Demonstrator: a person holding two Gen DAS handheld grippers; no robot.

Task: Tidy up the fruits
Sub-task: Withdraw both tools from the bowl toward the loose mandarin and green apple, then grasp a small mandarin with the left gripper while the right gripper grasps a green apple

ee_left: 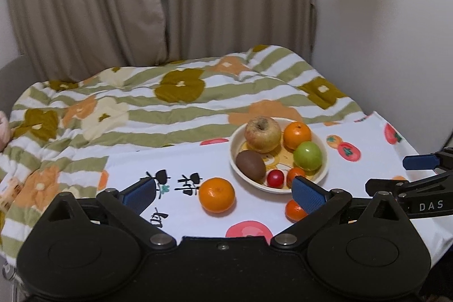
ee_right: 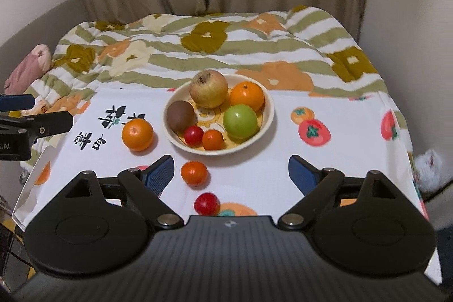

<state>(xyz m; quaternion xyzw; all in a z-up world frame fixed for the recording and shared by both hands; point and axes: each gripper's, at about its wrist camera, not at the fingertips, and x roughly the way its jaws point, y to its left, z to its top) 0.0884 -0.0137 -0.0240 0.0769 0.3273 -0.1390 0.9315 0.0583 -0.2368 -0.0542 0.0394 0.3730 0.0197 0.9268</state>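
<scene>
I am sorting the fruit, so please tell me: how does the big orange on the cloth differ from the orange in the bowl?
The big orange lies alone on the white cloth, left of the bowl; the orange in the bowl sits at the back, beside an apple. Both are round, orange and similar in size.

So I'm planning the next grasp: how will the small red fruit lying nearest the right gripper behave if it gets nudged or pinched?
The small red fruit looks round and glossy, so a nudge would probably send it rolling across the flat white cloth. Its smooth skin may slip between pads. It seems small and likely soft, so a gentle, centred pinch seems wise.
</scene>
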